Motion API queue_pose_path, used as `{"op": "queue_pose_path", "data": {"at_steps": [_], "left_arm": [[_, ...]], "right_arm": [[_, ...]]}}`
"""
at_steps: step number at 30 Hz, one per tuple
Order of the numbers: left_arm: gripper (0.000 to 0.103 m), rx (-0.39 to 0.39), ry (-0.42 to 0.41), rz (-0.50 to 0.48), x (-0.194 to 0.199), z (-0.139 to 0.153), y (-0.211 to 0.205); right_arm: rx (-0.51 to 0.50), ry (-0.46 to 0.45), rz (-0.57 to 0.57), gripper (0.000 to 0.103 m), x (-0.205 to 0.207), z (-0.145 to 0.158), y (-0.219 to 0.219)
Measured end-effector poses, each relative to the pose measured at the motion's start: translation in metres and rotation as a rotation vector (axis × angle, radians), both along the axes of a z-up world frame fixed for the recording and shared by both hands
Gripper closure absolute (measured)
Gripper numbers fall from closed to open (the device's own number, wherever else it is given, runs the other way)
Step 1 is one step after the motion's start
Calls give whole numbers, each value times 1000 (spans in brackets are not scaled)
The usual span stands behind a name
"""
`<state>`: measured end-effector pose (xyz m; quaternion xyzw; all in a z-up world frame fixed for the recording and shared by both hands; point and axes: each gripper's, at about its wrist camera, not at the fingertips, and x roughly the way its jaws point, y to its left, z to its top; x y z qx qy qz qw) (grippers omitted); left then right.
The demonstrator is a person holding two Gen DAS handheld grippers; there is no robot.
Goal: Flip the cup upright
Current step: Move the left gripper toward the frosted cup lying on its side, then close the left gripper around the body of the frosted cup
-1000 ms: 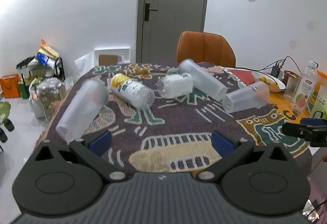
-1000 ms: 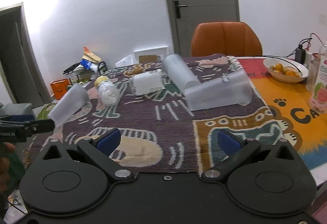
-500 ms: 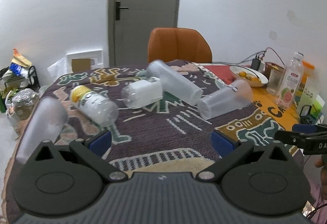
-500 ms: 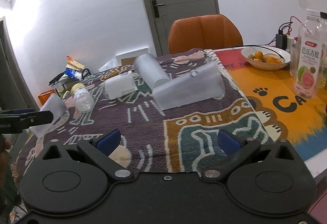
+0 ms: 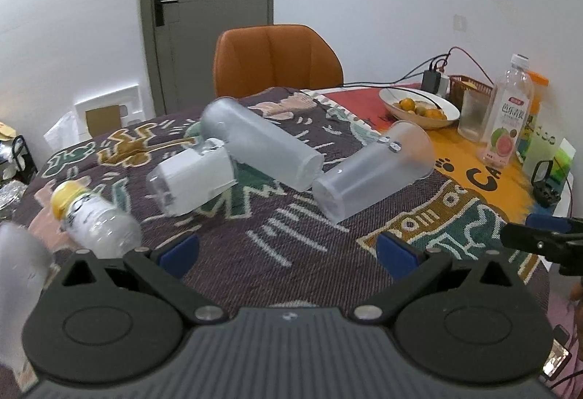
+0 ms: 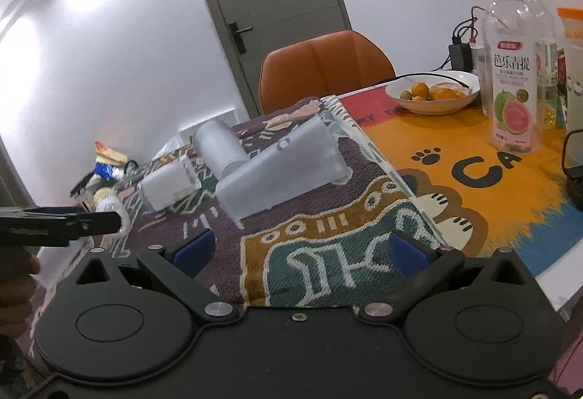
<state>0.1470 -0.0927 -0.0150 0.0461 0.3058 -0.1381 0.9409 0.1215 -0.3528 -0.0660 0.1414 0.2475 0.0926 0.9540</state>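
Several frosted plastic cups lie on their sides on a patterned cloth (image 5: 291,253). The nearest cup (image 5: 371,176) lies right of centre, also in the right wrist view (image 6: 284,173). A second cup (image 5: 258,144) lies behind it, and a third (image 5: 18,275) at the far left edge. My left gripper (image 5: 288,253) is open and empty, short of the cups. My right gripper (image 6: 300,249) is open and empty, just short of the nearest cup (image 6: 284,173).
A square clear container (image 5: 193,176) and a yellow-capped bottle (image 5: 94,216) lie on the cloth. A fruit bowl (image 5: 419,107), a glass (image 5: 472,116) and a juice bottle (image 5: 506,114) stand at the right. An orange chair (image 5: 277,60) is behind the table.
Both grippers have swung to the right and moved closer to the table. The cups appear larger and shifted left in both views. Both grippers stay open.
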Motion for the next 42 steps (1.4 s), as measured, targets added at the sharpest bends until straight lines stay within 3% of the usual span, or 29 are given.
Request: {"op": "queue_pose_path", "data": {"at_steps": [21,33,42], "left_arm": [[7,115,42,-233,94,-15,-76],[12,283,40,-444,122,-30,-128],[18,403,44,-511,138,-53,-153]], "right_arm": [[102,77,-55,0,51,-18,-32],[104,134,-94,0,59,-28,-41],[97,124,-84,0,53,-34,-43]]}}
